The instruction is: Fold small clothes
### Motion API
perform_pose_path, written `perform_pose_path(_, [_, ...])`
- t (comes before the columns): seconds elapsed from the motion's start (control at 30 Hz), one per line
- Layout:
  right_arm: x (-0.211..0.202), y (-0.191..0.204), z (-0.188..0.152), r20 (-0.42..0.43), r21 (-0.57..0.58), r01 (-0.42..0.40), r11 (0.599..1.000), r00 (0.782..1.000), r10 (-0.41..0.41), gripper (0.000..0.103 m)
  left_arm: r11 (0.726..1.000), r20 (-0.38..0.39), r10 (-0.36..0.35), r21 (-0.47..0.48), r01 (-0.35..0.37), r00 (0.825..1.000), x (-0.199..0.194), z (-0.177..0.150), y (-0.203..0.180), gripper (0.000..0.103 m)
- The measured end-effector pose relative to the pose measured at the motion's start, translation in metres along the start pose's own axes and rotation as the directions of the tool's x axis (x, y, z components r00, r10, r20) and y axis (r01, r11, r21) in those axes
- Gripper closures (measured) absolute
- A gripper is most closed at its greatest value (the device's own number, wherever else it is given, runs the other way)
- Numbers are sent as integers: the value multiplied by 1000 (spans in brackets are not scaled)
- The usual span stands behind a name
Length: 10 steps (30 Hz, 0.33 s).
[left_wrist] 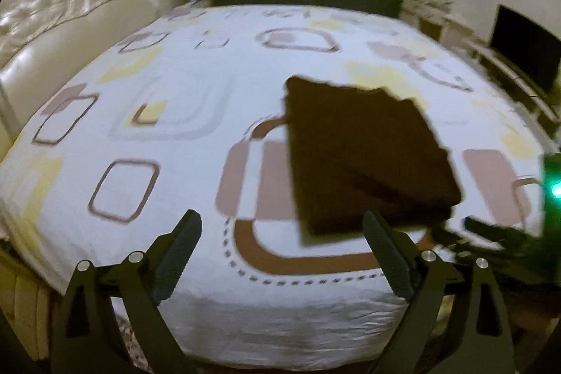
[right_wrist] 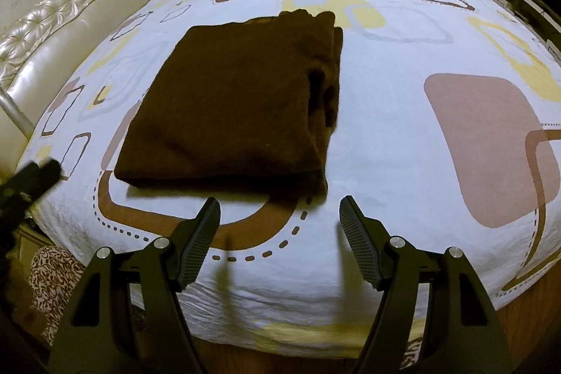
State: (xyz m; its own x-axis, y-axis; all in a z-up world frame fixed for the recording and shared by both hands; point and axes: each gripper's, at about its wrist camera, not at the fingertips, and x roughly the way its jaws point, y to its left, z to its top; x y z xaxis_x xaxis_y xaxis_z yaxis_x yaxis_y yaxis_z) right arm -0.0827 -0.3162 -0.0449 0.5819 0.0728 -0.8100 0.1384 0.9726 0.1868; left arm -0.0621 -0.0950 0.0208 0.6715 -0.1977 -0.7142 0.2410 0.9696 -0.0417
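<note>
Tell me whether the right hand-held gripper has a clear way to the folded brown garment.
Probably yes: the right hand-held gripper is open and empty, and only bare bedsheet lies between it and the near edge of the folded brown garment.

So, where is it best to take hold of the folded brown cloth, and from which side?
Probably at its near edge, the closed fold, coming in low from the near side of the bed. The right-hand side shows loose stacked layers that could slip apart. The right tongs stand open just before that edge, nothing between them.
</note>
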Motion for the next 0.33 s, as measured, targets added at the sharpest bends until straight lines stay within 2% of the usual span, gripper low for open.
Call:
perform_pose_path(0.07, [1,-1,2,-13,7,-16,1000,1000,16,33,999,27,-35,-1,35,999,-6,11,7,11])
perform_pose_path(0.17, [-4,-8,18,0,34,-56,998,998,56,33,998,24,-8,-58,10,1000,7,42,41,11])
perform_pose_path(0.2, [-8,-13,28,20,50,-65,997,998,64,32,997,16,15,-81,-13,1000,16,53,57,11])
perform_pose_path(0.27, [-12,-28,54,70,82,-63,995,996,58,24,986,9,107,-127,-105,994,39,76,92,11])
perform_pose_path(0.33, [-10,-44,83,119,103,-32,994,993,20,21,960,6,227,-169,-223,974,72,105,134,11])
